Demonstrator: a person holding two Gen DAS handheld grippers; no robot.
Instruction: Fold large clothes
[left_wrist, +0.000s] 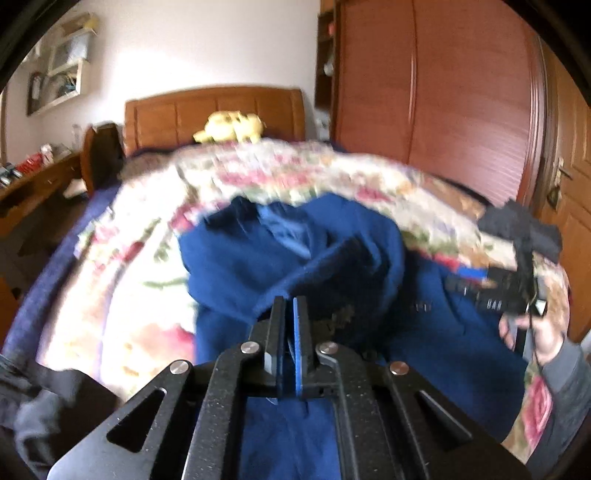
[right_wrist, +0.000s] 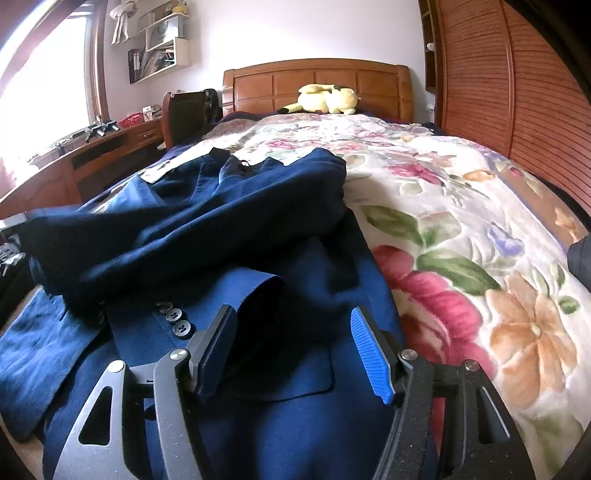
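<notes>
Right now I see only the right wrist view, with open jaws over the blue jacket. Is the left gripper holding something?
Observer: The left gripper is shut. The blue jacket bunches up right at its tips, but blur hides whether any cloth is pinched.
Operator: Is anything else lying near the right gripper?
Observer: Yes. In the left wrist view a black garment lies on the floral blanket, just beyond the right gripper.
</notes>
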